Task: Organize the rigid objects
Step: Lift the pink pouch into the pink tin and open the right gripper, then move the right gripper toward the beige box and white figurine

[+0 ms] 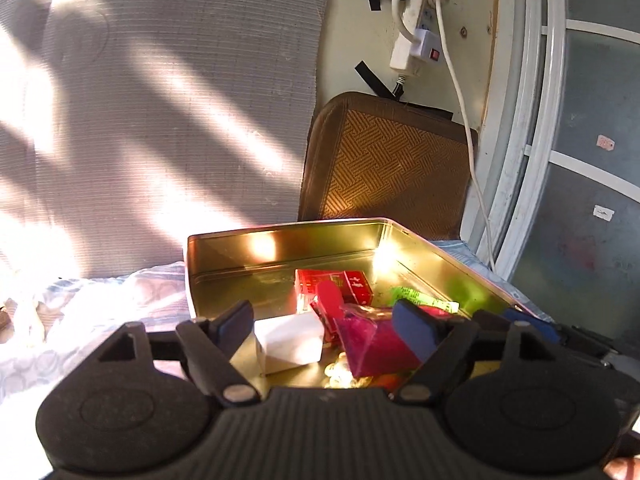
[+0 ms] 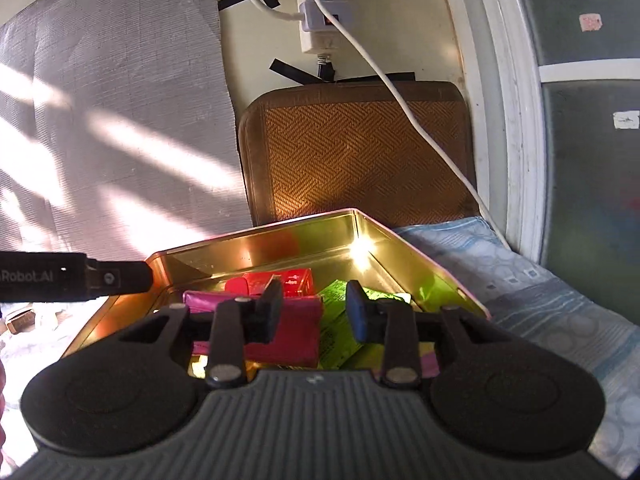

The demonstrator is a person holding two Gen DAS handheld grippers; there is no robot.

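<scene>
A gold metal tin (image 1: pixel 224 256) sits open on the bed and also shows in the right wrist view (image 2: pixel 384 236). Inside lie a red box (image 1: pixel 352 284), a magenta packet (image 1: pixel 376 340), a green packet (image 1: pixel 424 298) and a white box (image 1: pixel 290 342). My left gripper (image 1: pixel 324 320) is open over the tin's near end, with the white box and the magenta packet between its fingers, untouched. My right gripper (image 2: pixel 314 304) is open and empty above the magenta packet (image 2: pixel 296 332), the red box (image 2: pixel 292 280) and the green packet (image 2: pixel 340 328).
The tin rests on a pale blue patterned bedsheet (image 2: pixel 540 304). A brown woven cushion (image 2: pixel 352 152) leans on the wall behind it. A white power strip (image 2: pixel 320 20) and cable hang above. A grey mat (image 1: pixel 160 100) covers the left wall. A window frame (image 2: pixel 516 120) stands at the right.
</scene>
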